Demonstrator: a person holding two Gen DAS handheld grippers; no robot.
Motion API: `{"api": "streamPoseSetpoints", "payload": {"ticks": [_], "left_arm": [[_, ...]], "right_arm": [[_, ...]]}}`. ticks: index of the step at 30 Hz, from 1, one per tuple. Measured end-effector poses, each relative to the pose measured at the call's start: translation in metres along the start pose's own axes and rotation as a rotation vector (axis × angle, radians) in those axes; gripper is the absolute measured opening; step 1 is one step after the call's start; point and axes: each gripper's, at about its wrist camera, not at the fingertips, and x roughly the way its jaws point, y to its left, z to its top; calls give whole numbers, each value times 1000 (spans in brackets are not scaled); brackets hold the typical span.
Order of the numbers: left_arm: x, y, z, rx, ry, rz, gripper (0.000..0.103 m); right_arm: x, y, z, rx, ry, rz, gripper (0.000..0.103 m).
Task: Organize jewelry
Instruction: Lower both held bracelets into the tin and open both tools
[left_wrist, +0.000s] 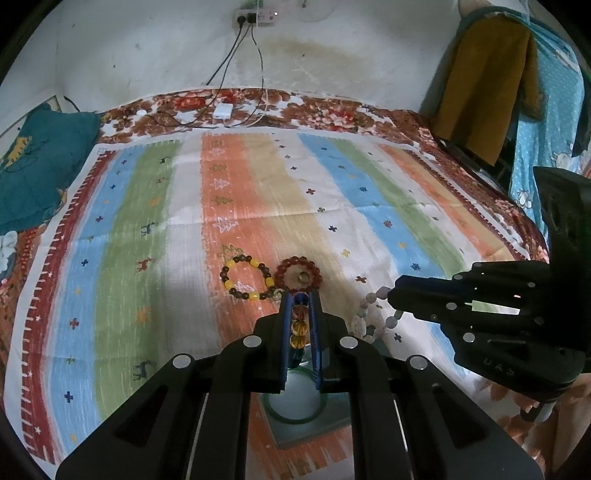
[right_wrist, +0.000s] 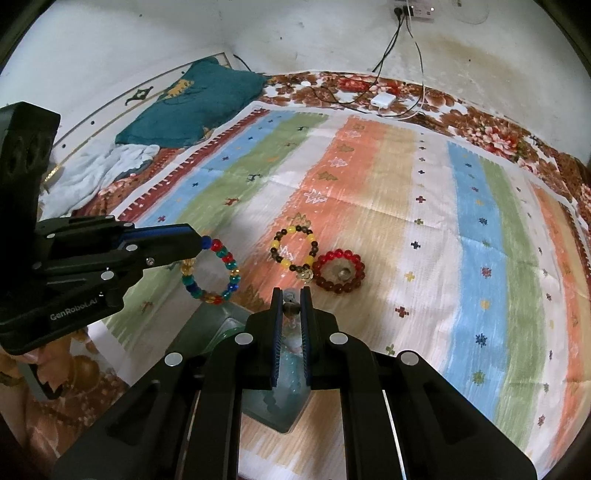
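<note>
My left gripper (left_wrist: 300, 295) is shut on a multicolour bead bracelet (left_wrist: 298, 326), which hangs from its tip in the right wrist view (right_wrist: 212, 273). My right gripper (right_wrist: 291, 293) is shut on a pale stone bead bracelet (right_wrist: 291, 308); in the left wrist view the bracelet (left_wrist: 364, 317) dangles from that gripper (left_wrist: 393, 293). Both are held above a green jewelry box (left_wrist: 295, 410), also seen in the right wrist view (right_wrist: 214, 317). A yellow-and-dark bead bracelet (left_wrist: 248, 277) and a red bead bracelet (left_wrist: 298, 277) lie on the striped cloth (left_wrist: 147, 258) just beyond.
A teal pillow (left_wrist: 40, 162) lies at the far left. A white charger (left_wrist: 222, 110) with cables lies by the wall. Clothes (left_wrist: 487, 85) hang at the right. The bed's floral cover (left_wrist: 332, 114) borders the cloth.
</note>
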Motion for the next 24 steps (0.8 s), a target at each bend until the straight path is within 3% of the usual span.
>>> {"api": "streamPoseSetpoints", "payload": {"ticks": [12,19,21,24], "left_arm": [[0,-16,-19,54,28,22,9],[8,-12,-21,15,74,-8,10],[10,-8,-21,0,80,8,27],[10,-3,-21,-17,81,17,34]], "right_arm": [[1,3,-14,-2,30,18,10],[10,2,-20,-6,76,27,12],[12,3,-20,-14,83,-3,13],[13,0,-20,-6,83,-6,31]]}}
